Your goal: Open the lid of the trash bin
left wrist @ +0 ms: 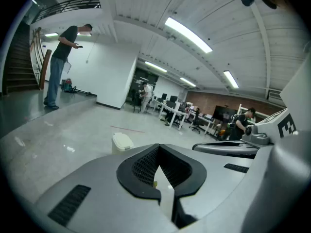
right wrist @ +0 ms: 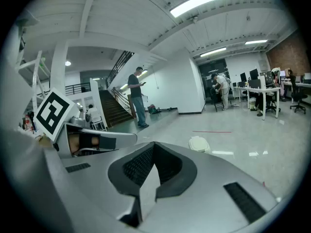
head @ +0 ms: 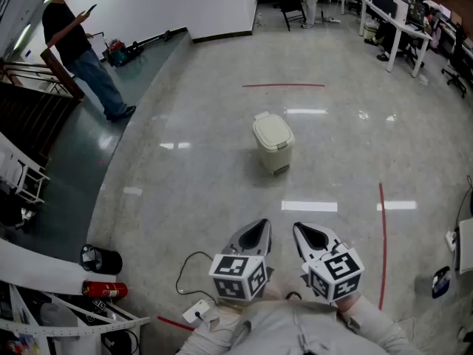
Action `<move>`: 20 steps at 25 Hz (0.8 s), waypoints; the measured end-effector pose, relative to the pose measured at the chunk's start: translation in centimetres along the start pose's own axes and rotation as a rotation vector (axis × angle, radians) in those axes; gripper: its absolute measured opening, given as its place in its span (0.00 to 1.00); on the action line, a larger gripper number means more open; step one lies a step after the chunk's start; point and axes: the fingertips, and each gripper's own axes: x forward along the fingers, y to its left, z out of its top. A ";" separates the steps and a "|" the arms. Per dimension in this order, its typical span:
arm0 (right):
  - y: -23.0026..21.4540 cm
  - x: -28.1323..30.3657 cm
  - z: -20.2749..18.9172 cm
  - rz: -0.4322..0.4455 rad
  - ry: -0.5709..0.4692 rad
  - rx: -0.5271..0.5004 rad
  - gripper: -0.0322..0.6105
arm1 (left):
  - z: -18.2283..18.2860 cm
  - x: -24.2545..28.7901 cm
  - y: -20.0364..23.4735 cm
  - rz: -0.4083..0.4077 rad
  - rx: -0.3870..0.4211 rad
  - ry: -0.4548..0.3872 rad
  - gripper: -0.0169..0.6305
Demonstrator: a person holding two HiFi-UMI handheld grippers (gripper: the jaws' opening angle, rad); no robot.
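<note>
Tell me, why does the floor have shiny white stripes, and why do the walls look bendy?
Head view: the stripes are ceiling lamps mirrored on the polished floor. Both gripper views: wide-angle lenses bend the walls and darken the corners.

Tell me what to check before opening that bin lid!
1. Lid closed, so the job is yet to do: ok.
2. Bin standing upright on the floor: ok.
3. Floor between the grippers and the bin free of things: ok.
4. Left gripper empty: ok, jaws together with nothing between them.
5. Right gripper empty: ok, jaws together with nothing between them.
6. Grippers close enough to touch the lid: not ok, both are near the body and far from the bin.
</note>
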 end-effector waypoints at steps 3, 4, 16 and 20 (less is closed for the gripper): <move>0.5 -2.7 -1.2 0.016 -0.003 0.005 0.05 | -1.9 -1.2 -2.9 -0.009 -0.005 0.008 0.03; 0.6 -3.5 -1.5 0.020 -0.003 0.001 0.05 | -2.4 -1.6 -3.7 -0.008 -0.007 0.010 0.03; 1.6 -6.7 -2.7 0.061 0.011 -0.019 0.05 | -2.9 -3.7 -6.8 0.020 0.005 -0.010 0.03; 1.7 -6.6 -2.7 0.067 0.011 -0.033 0.05 | -2.9 -3.6 -6.3 0.033 -0.028 -0.020 0.03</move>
